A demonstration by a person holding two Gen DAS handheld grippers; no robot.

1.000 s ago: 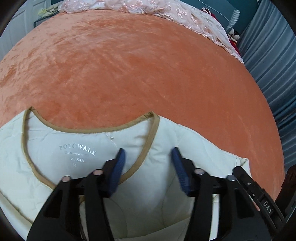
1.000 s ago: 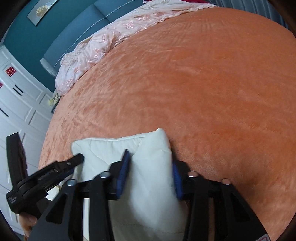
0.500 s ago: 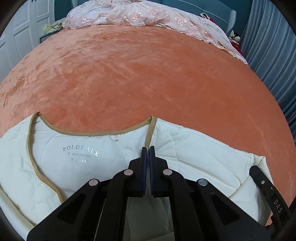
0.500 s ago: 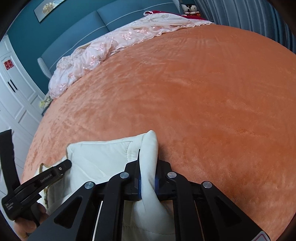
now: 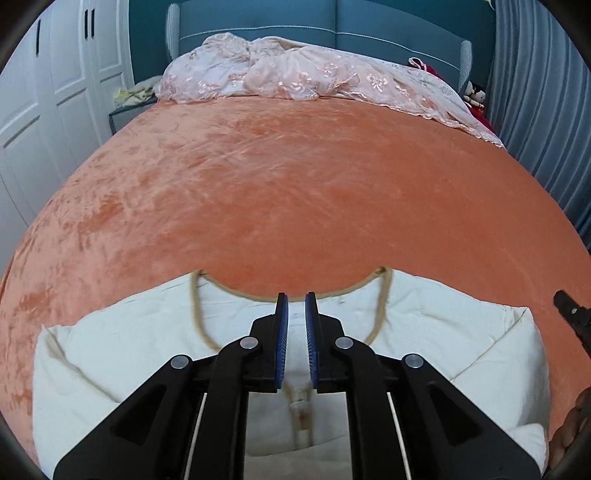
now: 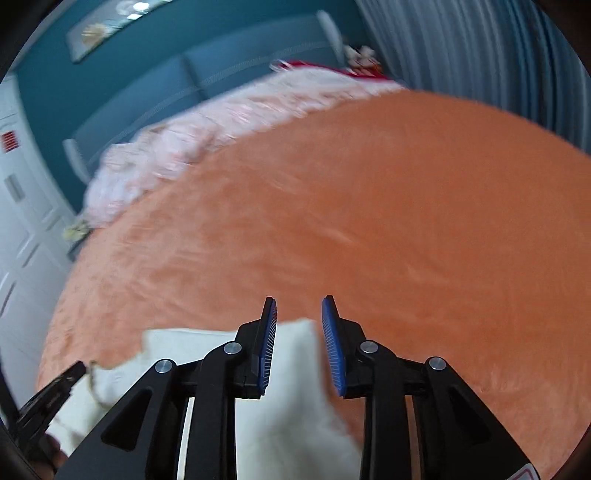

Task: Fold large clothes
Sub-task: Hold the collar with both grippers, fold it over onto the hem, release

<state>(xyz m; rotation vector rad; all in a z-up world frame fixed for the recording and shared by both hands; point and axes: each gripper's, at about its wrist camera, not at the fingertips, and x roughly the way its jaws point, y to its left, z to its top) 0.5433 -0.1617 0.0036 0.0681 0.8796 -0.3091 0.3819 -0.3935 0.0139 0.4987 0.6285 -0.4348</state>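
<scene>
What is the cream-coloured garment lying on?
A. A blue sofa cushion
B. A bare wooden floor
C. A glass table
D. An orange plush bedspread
D: the cream garment lies flat on the orange plush bedspread, which spreads out around it and runs back to the pink lace cover at the far end of the bed.

Left wrist view looks steeply down from close above the cream quilted garment [image 5: 118,354], facing the blue padded headboard [image 5: 369,33]. Right wrist view, blurred, faces the same way from the garment's right corner. Both share the orange velvet bed [image 5: 295,192] [image 6: 406,229].
</scene>
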